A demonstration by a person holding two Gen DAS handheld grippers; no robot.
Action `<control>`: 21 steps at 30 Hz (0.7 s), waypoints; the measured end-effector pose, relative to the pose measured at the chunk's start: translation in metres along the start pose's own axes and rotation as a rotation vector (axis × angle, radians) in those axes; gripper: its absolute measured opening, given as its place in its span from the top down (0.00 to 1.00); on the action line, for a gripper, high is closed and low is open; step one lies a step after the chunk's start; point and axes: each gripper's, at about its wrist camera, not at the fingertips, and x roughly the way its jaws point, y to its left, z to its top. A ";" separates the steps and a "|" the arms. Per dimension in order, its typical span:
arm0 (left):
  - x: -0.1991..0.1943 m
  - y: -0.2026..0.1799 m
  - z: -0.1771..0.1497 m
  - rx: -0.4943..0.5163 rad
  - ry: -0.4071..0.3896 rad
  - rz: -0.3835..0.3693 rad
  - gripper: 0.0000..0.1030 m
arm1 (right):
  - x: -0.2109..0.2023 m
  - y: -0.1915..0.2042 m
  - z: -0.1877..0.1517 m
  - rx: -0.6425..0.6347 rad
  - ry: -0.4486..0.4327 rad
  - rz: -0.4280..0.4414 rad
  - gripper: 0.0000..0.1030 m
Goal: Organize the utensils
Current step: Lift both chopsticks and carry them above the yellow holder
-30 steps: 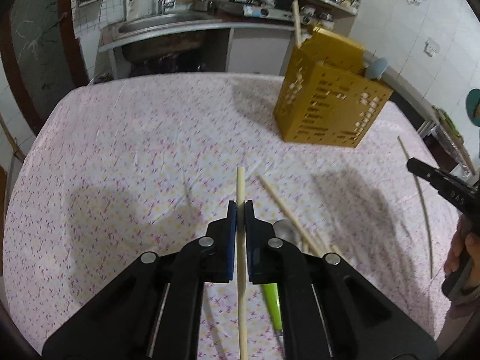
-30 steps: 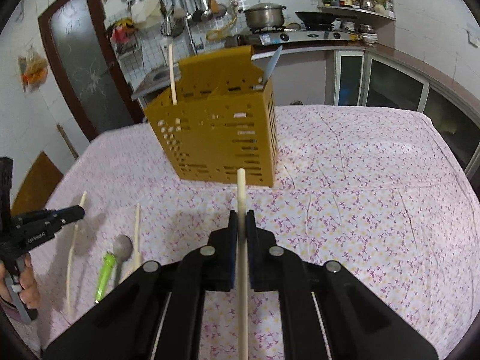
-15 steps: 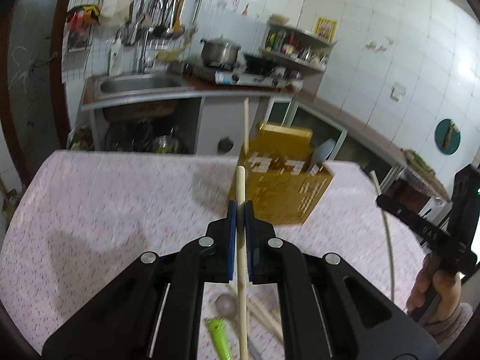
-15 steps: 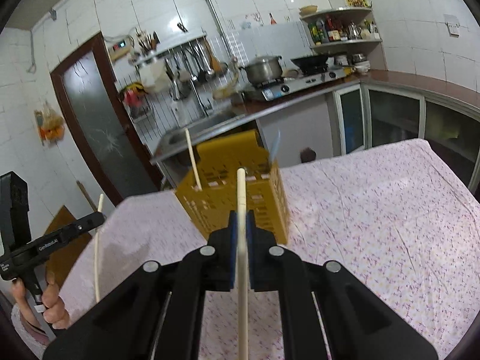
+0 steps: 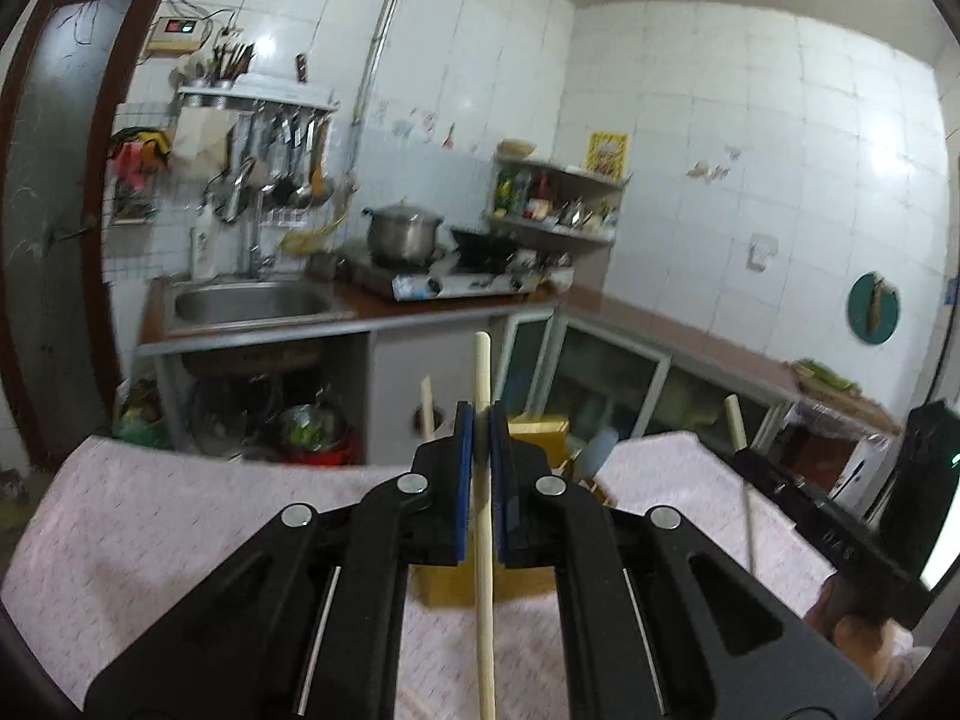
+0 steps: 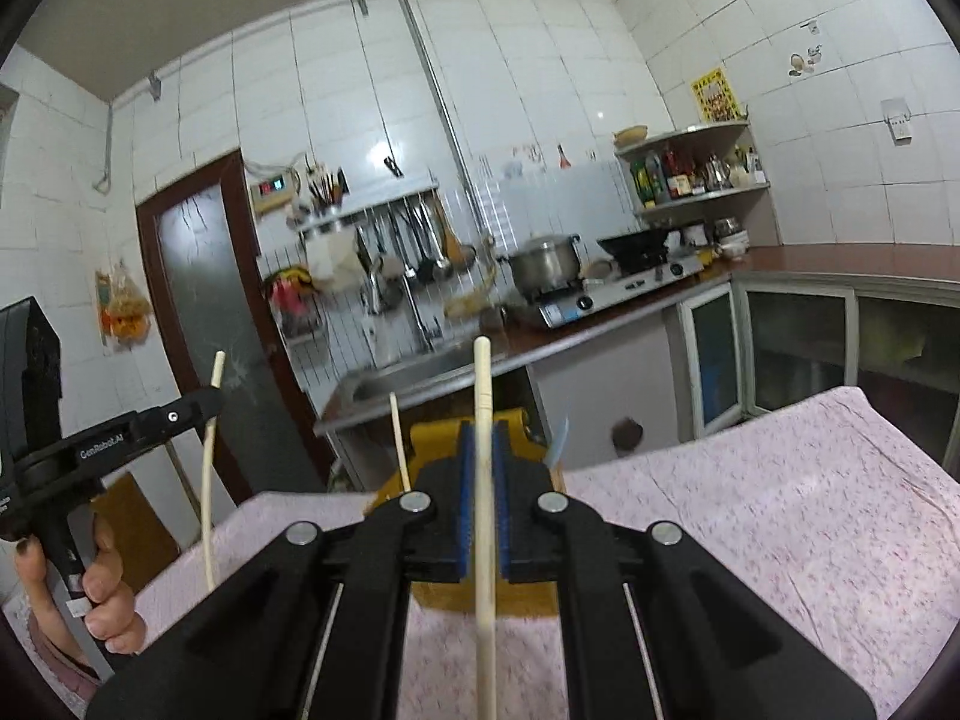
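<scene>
My left gripper is shut on a pale wooden chopstick and holds it raised, pointing up and forward. My right gripper is shut on a second chopstick, also raised. The yellow slotted utensil holder stands on the table right behind both grippers, mostly hidden by them; it also shows in the left wrist view. A chopstick and a pale blue utensil stand in it. The right gripper appears in the left wrist view, the left in the right wrist view.
The table has a pink floral cloth. Behind it are a counter with a steel sink, a stove with a pot, hanging utensils, a corner shelf and a dark door.
Both grippers have lifted and tilted upward with their chopsticks. The view has swung from the tabletop to the kitchen wall, and the holder now sits close behind the fingers.
</scene>
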 end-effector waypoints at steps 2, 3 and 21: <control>0.003 -0.002 0.005 0.002 -0.034 -0.009 0.96 | 0.005 0.000 0.005 -0.006 -0.036 0.003 0.94; 0.006 -0.004 0.009 0.005 -0.051 -0.012 0.96 | 0.007 0.001 0.007 -0.006 -0.050 0.006 0.94; 0.055 -0.022 0.031 0.047 -0.326 -0.049 0.96 | 0.067 0.012 0.047 -0.019 -0.395 -0.026 0.94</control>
